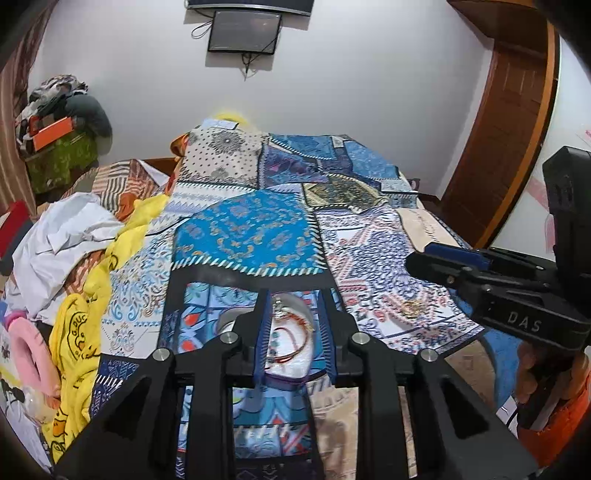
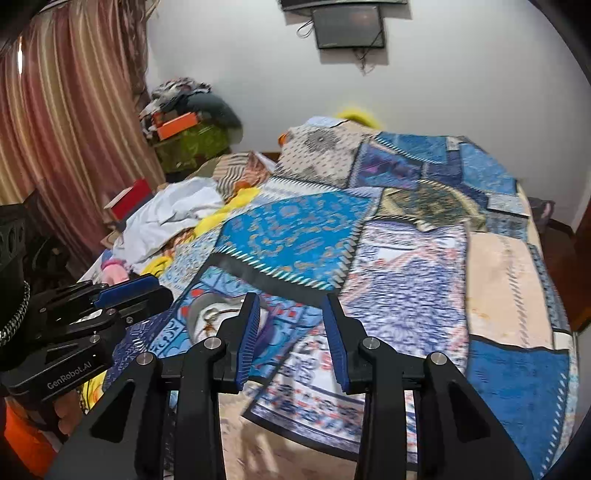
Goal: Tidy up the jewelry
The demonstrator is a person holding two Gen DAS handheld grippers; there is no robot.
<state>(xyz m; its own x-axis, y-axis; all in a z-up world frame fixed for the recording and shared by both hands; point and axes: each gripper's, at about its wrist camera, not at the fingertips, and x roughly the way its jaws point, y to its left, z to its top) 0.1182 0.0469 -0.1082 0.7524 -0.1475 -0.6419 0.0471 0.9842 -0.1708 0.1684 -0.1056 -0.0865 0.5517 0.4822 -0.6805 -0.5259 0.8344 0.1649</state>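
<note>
Patchwork bedspread [image 1: 243,229]: clear dish [image 1: 291,332], red-orange bracelets [image 1: 295,338] inside.

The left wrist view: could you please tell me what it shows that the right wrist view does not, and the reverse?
Only the left wrist view shows the gold jewelry on the bedspread, the door, and bracelets in the bowl. Only the right wrist view shows the curtain. Both show the bowl, bedspread, wall screen and both hand-held grippers, left and right, open.
</note>
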